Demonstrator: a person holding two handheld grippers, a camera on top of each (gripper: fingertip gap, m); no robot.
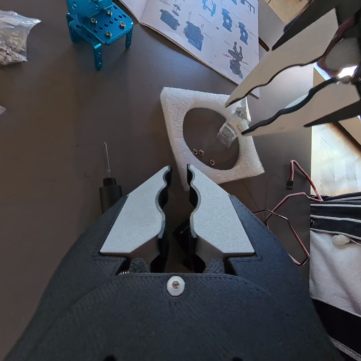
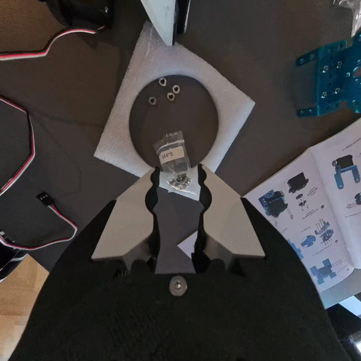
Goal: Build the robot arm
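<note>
Over the white foam square (image 2: 166,64) with its round cut-out, the right claw (image 2: 178,168) stands wide apart, its two fingers either side of a small clear bag of screws (image 2: 174,166) that bears a white label. From the right wrist view the bag lies between the fingertips with a gap on each side, and I cannot tell whether either finger touches it. The bag reaches partly over the cut-out and partly over the foam's near edge. Four small metal nuts (image 2: 168,90) lie loose on the dark worktop (image 2: 78,136) inside the cut-out, well apart from the bag.

Just short of the foam's other corner, the left claw (image 1: 178,168) stands narrowly apart and grips nothing; a black object shows low between its fingers, but what it is I cannot tell. Beside its left finger lies a screwdriver (image 1: 107,175) with a black handle. A blue metal bracket assembly (image 1: 101,27) stands farther off, near an open instruction booklet (image 1: 205,33). A second clear bag of hardware (image 1: 13,37) lies at the far left. Red, white and black servo wire (image 1: 289,214) loops over the worktop to the right.
</note>
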